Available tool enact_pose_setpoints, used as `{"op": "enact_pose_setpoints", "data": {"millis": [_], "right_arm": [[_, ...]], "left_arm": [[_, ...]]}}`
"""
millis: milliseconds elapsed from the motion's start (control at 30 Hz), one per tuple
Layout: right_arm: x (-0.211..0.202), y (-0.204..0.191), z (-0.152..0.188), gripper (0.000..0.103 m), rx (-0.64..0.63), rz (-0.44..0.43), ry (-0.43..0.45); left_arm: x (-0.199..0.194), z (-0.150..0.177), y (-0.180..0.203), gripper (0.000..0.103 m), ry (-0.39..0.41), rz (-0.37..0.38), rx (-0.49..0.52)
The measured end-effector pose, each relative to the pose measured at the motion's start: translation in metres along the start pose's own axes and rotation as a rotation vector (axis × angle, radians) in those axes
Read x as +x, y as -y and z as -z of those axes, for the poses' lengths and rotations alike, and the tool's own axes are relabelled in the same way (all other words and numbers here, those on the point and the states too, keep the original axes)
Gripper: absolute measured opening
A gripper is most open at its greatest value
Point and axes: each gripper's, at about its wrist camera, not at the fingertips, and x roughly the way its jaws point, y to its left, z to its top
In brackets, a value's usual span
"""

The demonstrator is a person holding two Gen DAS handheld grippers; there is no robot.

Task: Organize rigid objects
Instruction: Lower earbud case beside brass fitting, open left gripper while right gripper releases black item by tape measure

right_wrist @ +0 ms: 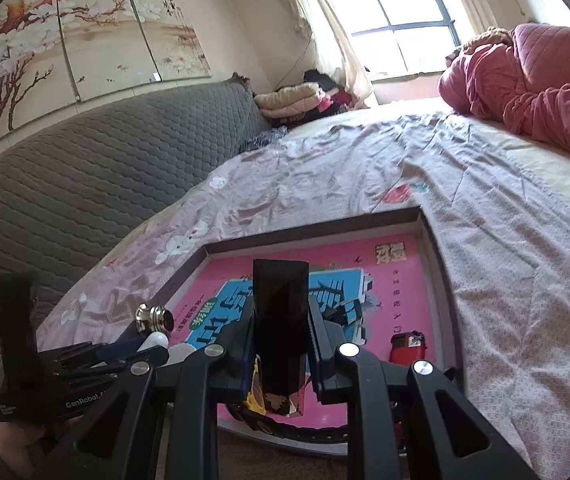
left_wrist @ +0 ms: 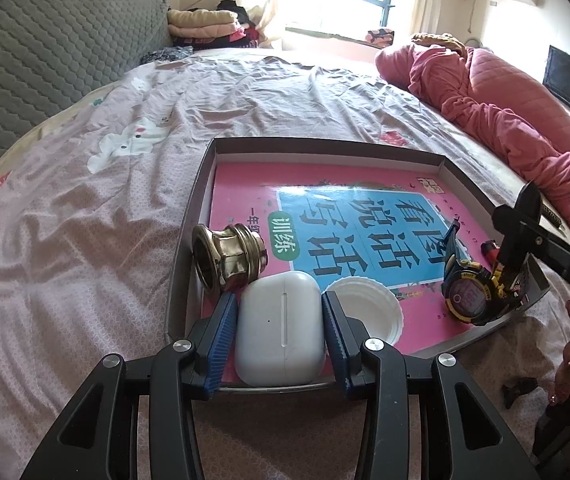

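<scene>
A shallow grey tray [left_wrist: 325, 142] [right_wrist: 313, 228] on the bed holds a pink book [left_wrist: 245, 176] [right_wrist: 397, 280]. On the book lie a brass fitting [left_wrist: 225, 256] [right_wrist: 153, 316], a white lid [left_wrist: 369, 308], a yellow-and-black watch [left_wrist: 469, 292] [right_wrist: 269, 412] and a red lighter [left_wrist: 491, 248] [right_wrist: 407, 346]. My left gripper [left_wrist: 281, 312] is shut on a white earbud case [left_wrist: 281, 328] at the tray's near edge. My right gripper [right_wrist: 281, 328] [left_wrist: 513, 256] is shut on an upright glossy black block [right_wrist: 281, 312] [left_wrist: 527, 204], just above the watch at the tray's right side.
The tray sits on a wrinkled pink-patterned bedsheet [left_wrist: 105, 200]. A pink quilt [left_wrist: 505, 92] is bunched at the far right and a grey quilted headboard [left_wrist: 45, 60] runs along the left. A small black item [left_wrist: 519, 388] lies on the sheet near a hand [left_wrist: 565, 364].
</scene>
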Motion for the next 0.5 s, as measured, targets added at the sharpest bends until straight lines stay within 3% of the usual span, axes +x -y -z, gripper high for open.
{"op": "enact_pose_setpoints", "data": {"millis": [500], "right_arm": [[0.013, -0.001, 0.005, 0.022, -0.010, 0.005, -0.060]], "left_arm": [[0.000, 0.001, 0.000, 0.044, 0.003, -0.001, 0.005]]}}
